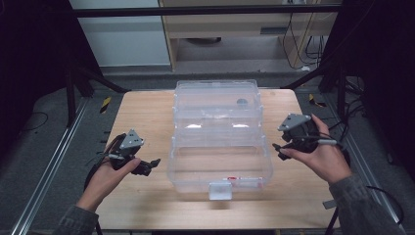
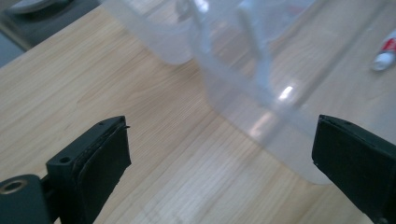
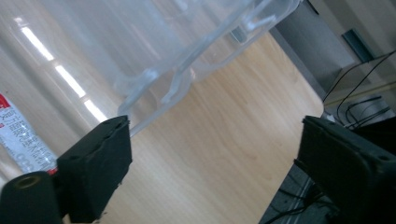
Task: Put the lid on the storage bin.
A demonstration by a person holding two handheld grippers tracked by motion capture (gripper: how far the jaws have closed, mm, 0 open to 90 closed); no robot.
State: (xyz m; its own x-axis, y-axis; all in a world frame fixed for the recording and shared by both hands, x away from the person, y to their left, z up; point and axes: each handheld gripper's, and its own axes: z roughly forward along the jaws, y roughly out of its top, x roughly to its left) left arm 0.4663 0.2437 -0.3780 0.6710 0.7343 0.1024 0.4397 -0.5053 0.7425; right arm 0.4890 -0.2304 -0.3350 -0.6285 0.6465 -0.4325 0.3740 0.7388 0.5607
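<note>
Landmark is the clear plastic box (image 1: 218,134), lid shut, sitting mid-table on the wooden table (image 1: 142,110).

Left gripper (image 1: 147,166) sits left of the box, near its front-left corner, held in the left hand (image 1: 105,178), grey plate on top. Left gripper view: jaws spread wide, nothing between them but bare wood; box corner (image 2: 261,107) is just ahead of the right-side jaw, not touching as far as I can tell.

Inside the box, near the front wall: a white tube with red print (image 1: 240,179). White latch (image 1: 220,191) at front centre. Small dark round thing (image 1: 242,102) at the box's far right; can't tell what it is.

Right gripper (image 1: 281,151) is right of the box, just off its right wall, in the right hand (image 1: 325,156). Right gripper view: jaws wide apart, empty; box edge (image 3: 187,60) above the left-side jaw, tube (image 3: 21,135) visible through the wall.
</note>
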